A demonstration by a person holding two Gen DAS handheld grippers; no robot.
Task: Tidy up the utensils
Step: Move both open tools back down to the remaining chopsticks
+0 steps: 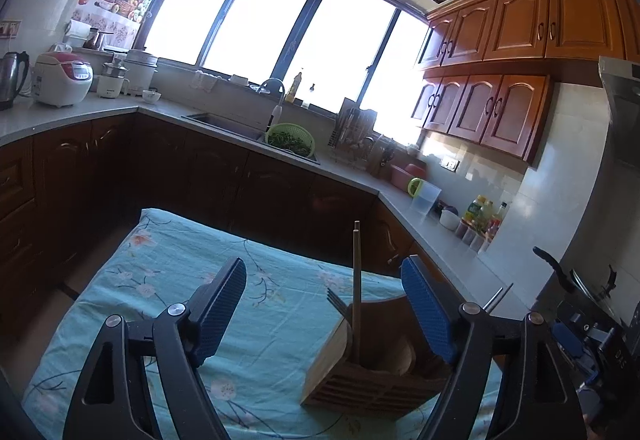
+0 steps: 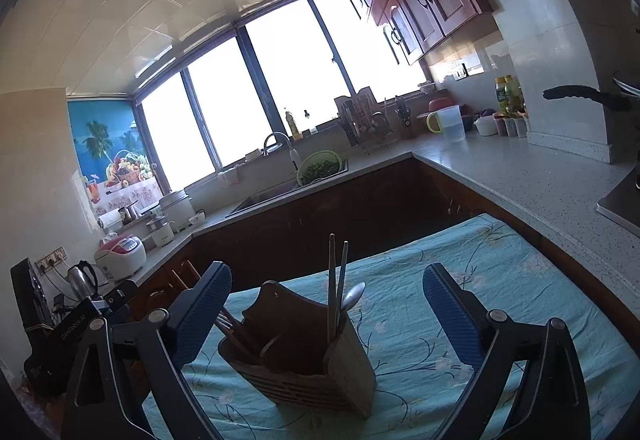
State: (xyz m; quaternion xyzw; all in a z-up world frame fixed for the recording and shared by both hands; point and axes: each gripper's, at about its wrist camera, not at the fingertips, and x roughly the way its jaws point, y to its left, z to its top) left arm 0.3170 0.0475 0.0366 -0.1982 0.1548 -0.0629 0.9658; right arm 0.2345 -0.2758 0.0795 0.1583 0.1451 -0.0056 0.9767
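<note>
Now both jaws stand apart, gripping nothing: left gripper (image 1: 324,304), right gripper (image 2: 328,316). Slatted brown wooden utensil holder (image 2: 304,368) sits upright on teal floral cloth (image 2: 420,320), holding wooden chopsticks (image 2: 331,280), metal spoon (image 2: 354,296).

- utensil holder (image 2: 304,368): brown wood, matt, with a slatted front
- chopsticks (image 2: 332,280): plain matt wood
- spoon (image 2: 354,296): shiny metal
- fork (image 1: 336,302): dull metal
- tablecloth (image 1: 168,272): soft, creased turquoise cloth with a printed flower pattern
- left gripper (image 1: 324,304): matt black plastic arms, blue ribbed pads (image 1: 224,304)
- right gripper (image 2: 328,316): the same black plastic and blue ribbed pads
- countertop (image 2: 520,175): smooth speckled stone
- wall cupboards (image 1: 520,23): glossy reddish wood
</note>
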